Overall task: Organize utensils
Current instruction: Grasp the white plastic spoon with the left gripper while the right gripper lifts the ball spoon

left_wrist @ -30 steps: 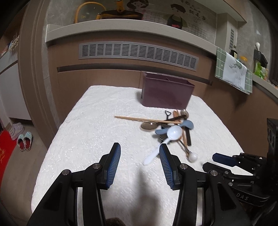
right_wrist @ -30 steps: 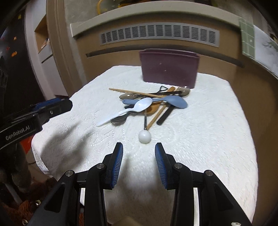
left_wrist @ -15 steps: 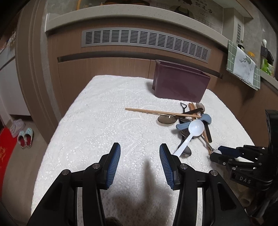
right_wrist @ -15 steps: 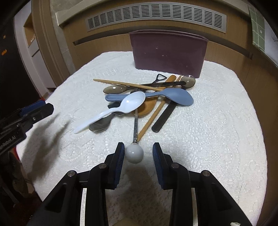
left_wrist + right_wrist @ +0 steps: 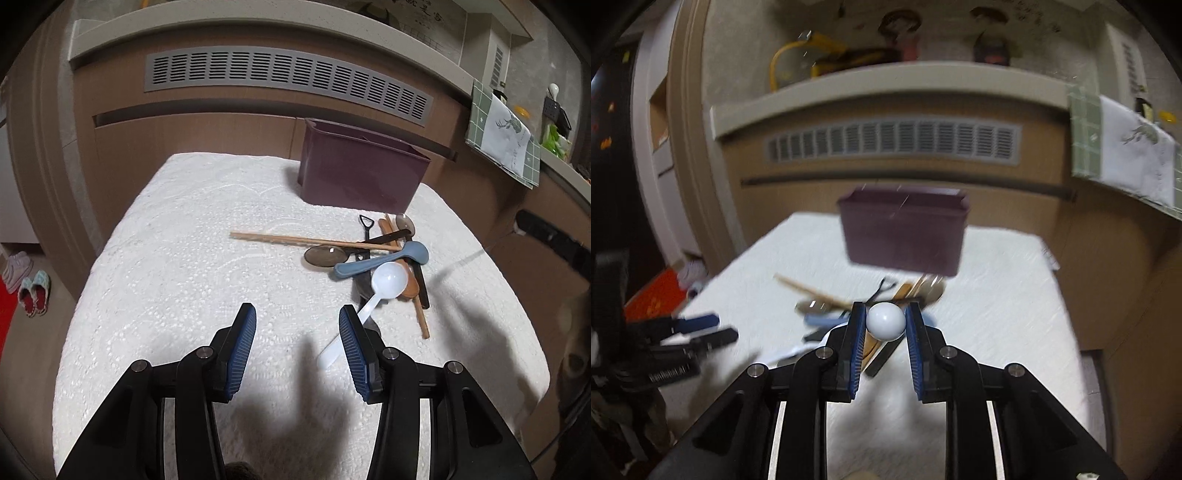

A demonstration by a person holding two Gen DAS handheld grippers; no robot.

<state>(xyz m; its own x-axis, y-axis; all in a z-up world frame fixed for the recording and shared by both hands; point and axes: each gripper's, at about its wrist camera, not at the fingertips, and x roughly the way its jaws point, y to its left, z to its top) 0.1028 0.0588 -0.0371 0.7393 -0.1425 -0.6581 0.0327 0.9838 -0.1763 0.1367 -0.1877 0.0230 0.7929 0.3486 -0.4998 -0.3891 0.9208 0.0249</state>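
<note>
Now your right gripper (image 5: 885, 325) is squeezing the white ball handle (image 5: 885, 320) between its fingers. Straight ahead past the fingertips sits the purple bin (image 5: 903, 230). Your left gripper (image 5: 297, 347) is wide apart, holding nothing, white spoon (image 5: 384, 284) just right of its fingers.

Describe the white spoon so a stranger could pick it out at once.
Start at the maroon bin on the white tablecloth; a pile of utensils lies before it. On top, nearest the left tongs, is the white spoon, the only white, glossy plastic piece among dark, blue and wooden ones.
</note>
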